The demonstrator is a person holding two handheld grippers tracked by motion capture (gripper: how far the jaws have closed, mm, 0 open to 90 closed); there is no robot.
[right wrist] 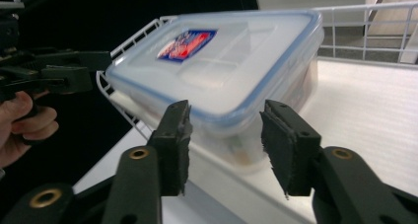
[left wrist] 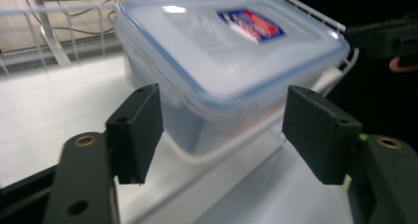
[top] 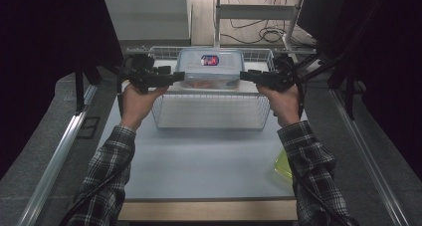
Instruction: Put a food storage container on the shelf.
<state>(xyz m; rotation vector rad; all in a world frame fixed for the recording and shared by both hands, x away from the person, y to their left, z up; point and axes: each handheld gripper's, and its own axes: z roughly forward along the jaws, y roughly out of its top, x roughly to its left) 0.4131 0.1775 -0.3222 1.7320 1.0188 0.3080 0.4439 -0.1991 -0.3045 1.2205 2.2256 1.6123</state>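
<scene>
The plastic container (top: 210,69) with a blue-rimmed lid sits over the far part of the wire basket (top: 211,111), between the two grippers. The left gripper (left wrist: 222,130) and right gripper (right wrist: 224,135) each face one end, jaws open, pads clear of it.

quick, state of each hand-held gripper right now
Left hand-held gripper: open, jaws apart at one end of the box, not gripping it.
Right hand-held gripper: open at the other end, pads apart.

The box (top: 210,69) sits at the basket's (top: 209,124) far end, seemingly inside; grippers flank it left (top: 180,76) and right (top: 244,75).
</scene>
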